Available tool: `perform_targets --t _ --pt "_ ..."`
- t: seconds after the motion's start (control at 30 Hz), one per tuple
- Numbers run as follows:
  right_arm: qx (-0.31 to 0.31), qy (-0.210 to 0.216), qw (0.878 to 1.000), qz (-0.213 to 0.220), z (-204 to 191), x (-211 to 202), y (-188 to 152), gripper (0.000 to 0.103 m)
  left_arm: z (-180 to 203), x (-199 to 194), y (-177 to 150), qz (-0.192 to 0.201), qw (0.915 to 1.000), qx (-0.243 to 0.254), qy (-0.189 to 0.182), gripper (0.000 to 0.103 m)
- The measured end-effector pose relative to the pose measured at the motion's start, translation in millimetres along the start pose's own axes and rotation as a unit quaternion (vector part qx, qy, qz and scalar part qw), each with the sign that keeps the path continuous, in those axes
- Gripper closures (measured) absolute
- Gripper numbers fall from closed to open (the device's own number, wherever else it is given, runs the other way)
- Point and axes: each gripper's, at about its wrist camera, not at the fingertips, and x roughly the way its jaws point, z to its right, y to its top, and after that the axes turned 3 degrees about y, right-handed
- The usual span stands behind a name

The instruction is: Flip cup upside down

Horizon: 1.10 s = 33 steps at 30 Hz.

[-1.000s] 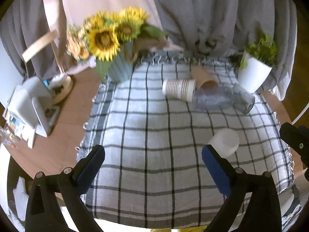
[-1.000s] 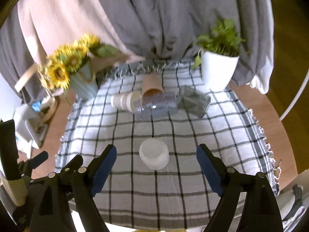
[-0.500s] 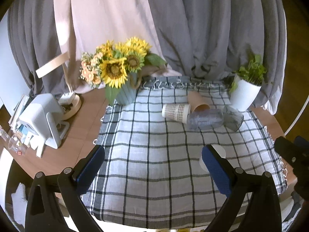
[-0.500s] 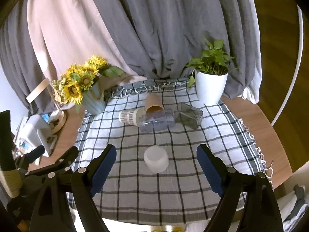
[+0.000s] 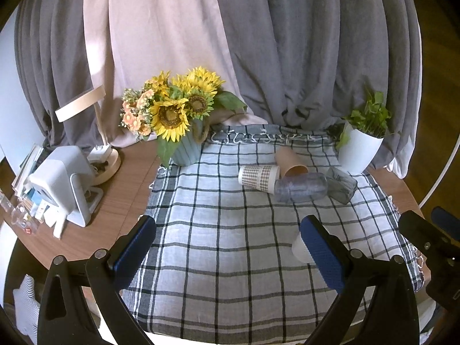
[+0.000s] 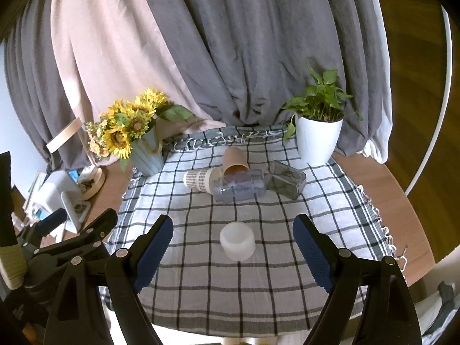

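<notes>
A white cup (image 6: 237, 243) stands upside down on the checked cloth (image 6: 258, 287), near the front middle. In the left wrist view the white cup (image 5: 299, 250) is partly hidden behind my left gripper's right finger. Farther back, several cups lie on their sides in a cluster: a patterned paper cup (image 6: 198, 179), a brown paper cup (image 6: 234, 159), a clear plastic cup (image 6: 240, 189) and a dark glass (image 6: 284, 179). My right gripper (image 6: 233, 247) is open and empty, raised in front of the white cup. My left gripper (image 5: 227, 247) is open and empty, to the left.
A sunflower vase (image 5: 184, 132) stands at the cloth's back left. A white pot with a green plant (image 6: 316, 138) stands at the back right. A white device (image 5: 61, 184) and a lamp base (image 5: 106, 164) sit on the wooden table (image 5: 123, 189) to the left. Curtains hang behind.
Both grippers have pulled back and up from the table, so more of the curtains and table shows. The white cup stays upside down on the cloth.
</notes>
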Motion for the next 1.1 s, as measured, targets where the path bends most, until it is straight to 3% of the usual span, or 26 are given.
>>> perform_targets --t 1.1 --pt "0.004 -0.006 1.000 0.003 -0.6 0.6 1.1 0.018 0.1 1.8 2.9 0.001 1.0000 0.004 -0.002 0.000"
